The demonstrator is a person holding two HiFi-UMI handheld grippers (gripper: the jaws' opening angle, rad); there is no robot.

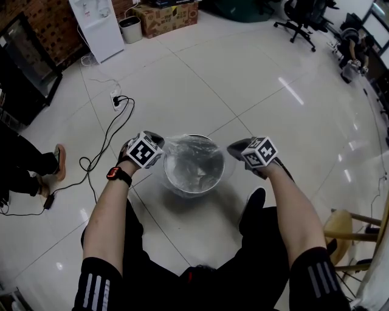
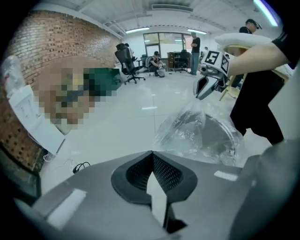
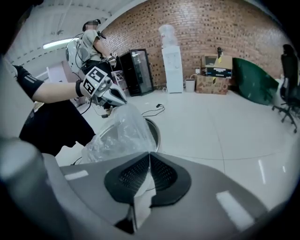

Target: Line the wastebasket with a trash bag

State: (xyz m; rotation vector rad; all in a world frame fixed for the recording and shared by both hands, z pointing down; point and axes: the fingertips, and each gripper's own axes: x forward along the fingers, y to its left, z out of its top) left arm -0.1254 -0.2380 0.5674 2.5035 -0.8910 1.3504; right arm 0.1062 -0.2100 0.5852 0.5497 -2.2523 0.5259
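A round metal wastebasket (image 1: 196,176) stands on the white tiled floor in front of my legs. A clear trash bag (image 1: 193,147) is draped over its rim and crumpled across the opening. My left gripper (image 1: 161,146) is at the basket's left rim and is shut on the bag's edge. The right gripper view shows the film pulled up in a peak to the left gripper (image 3: 123,102). My right gripper (image 1: 232,149) is at the right rim, also shut on the bag. From the left gripper view, the bag (image 2: 201,131) rises to the right gripper (image 2: 199,95).
A power strip and black cable (image 1: 115,100) lie on the floor to the left. A person's legs (image 1: 27,167) are at the far left. A water dispenser (image 1: 97,27), a cardboard box (image 1: 167,18) and an office chair (image 1: 301,18) stand far off. A wooden stool (image 1: 346,231) is at my right.
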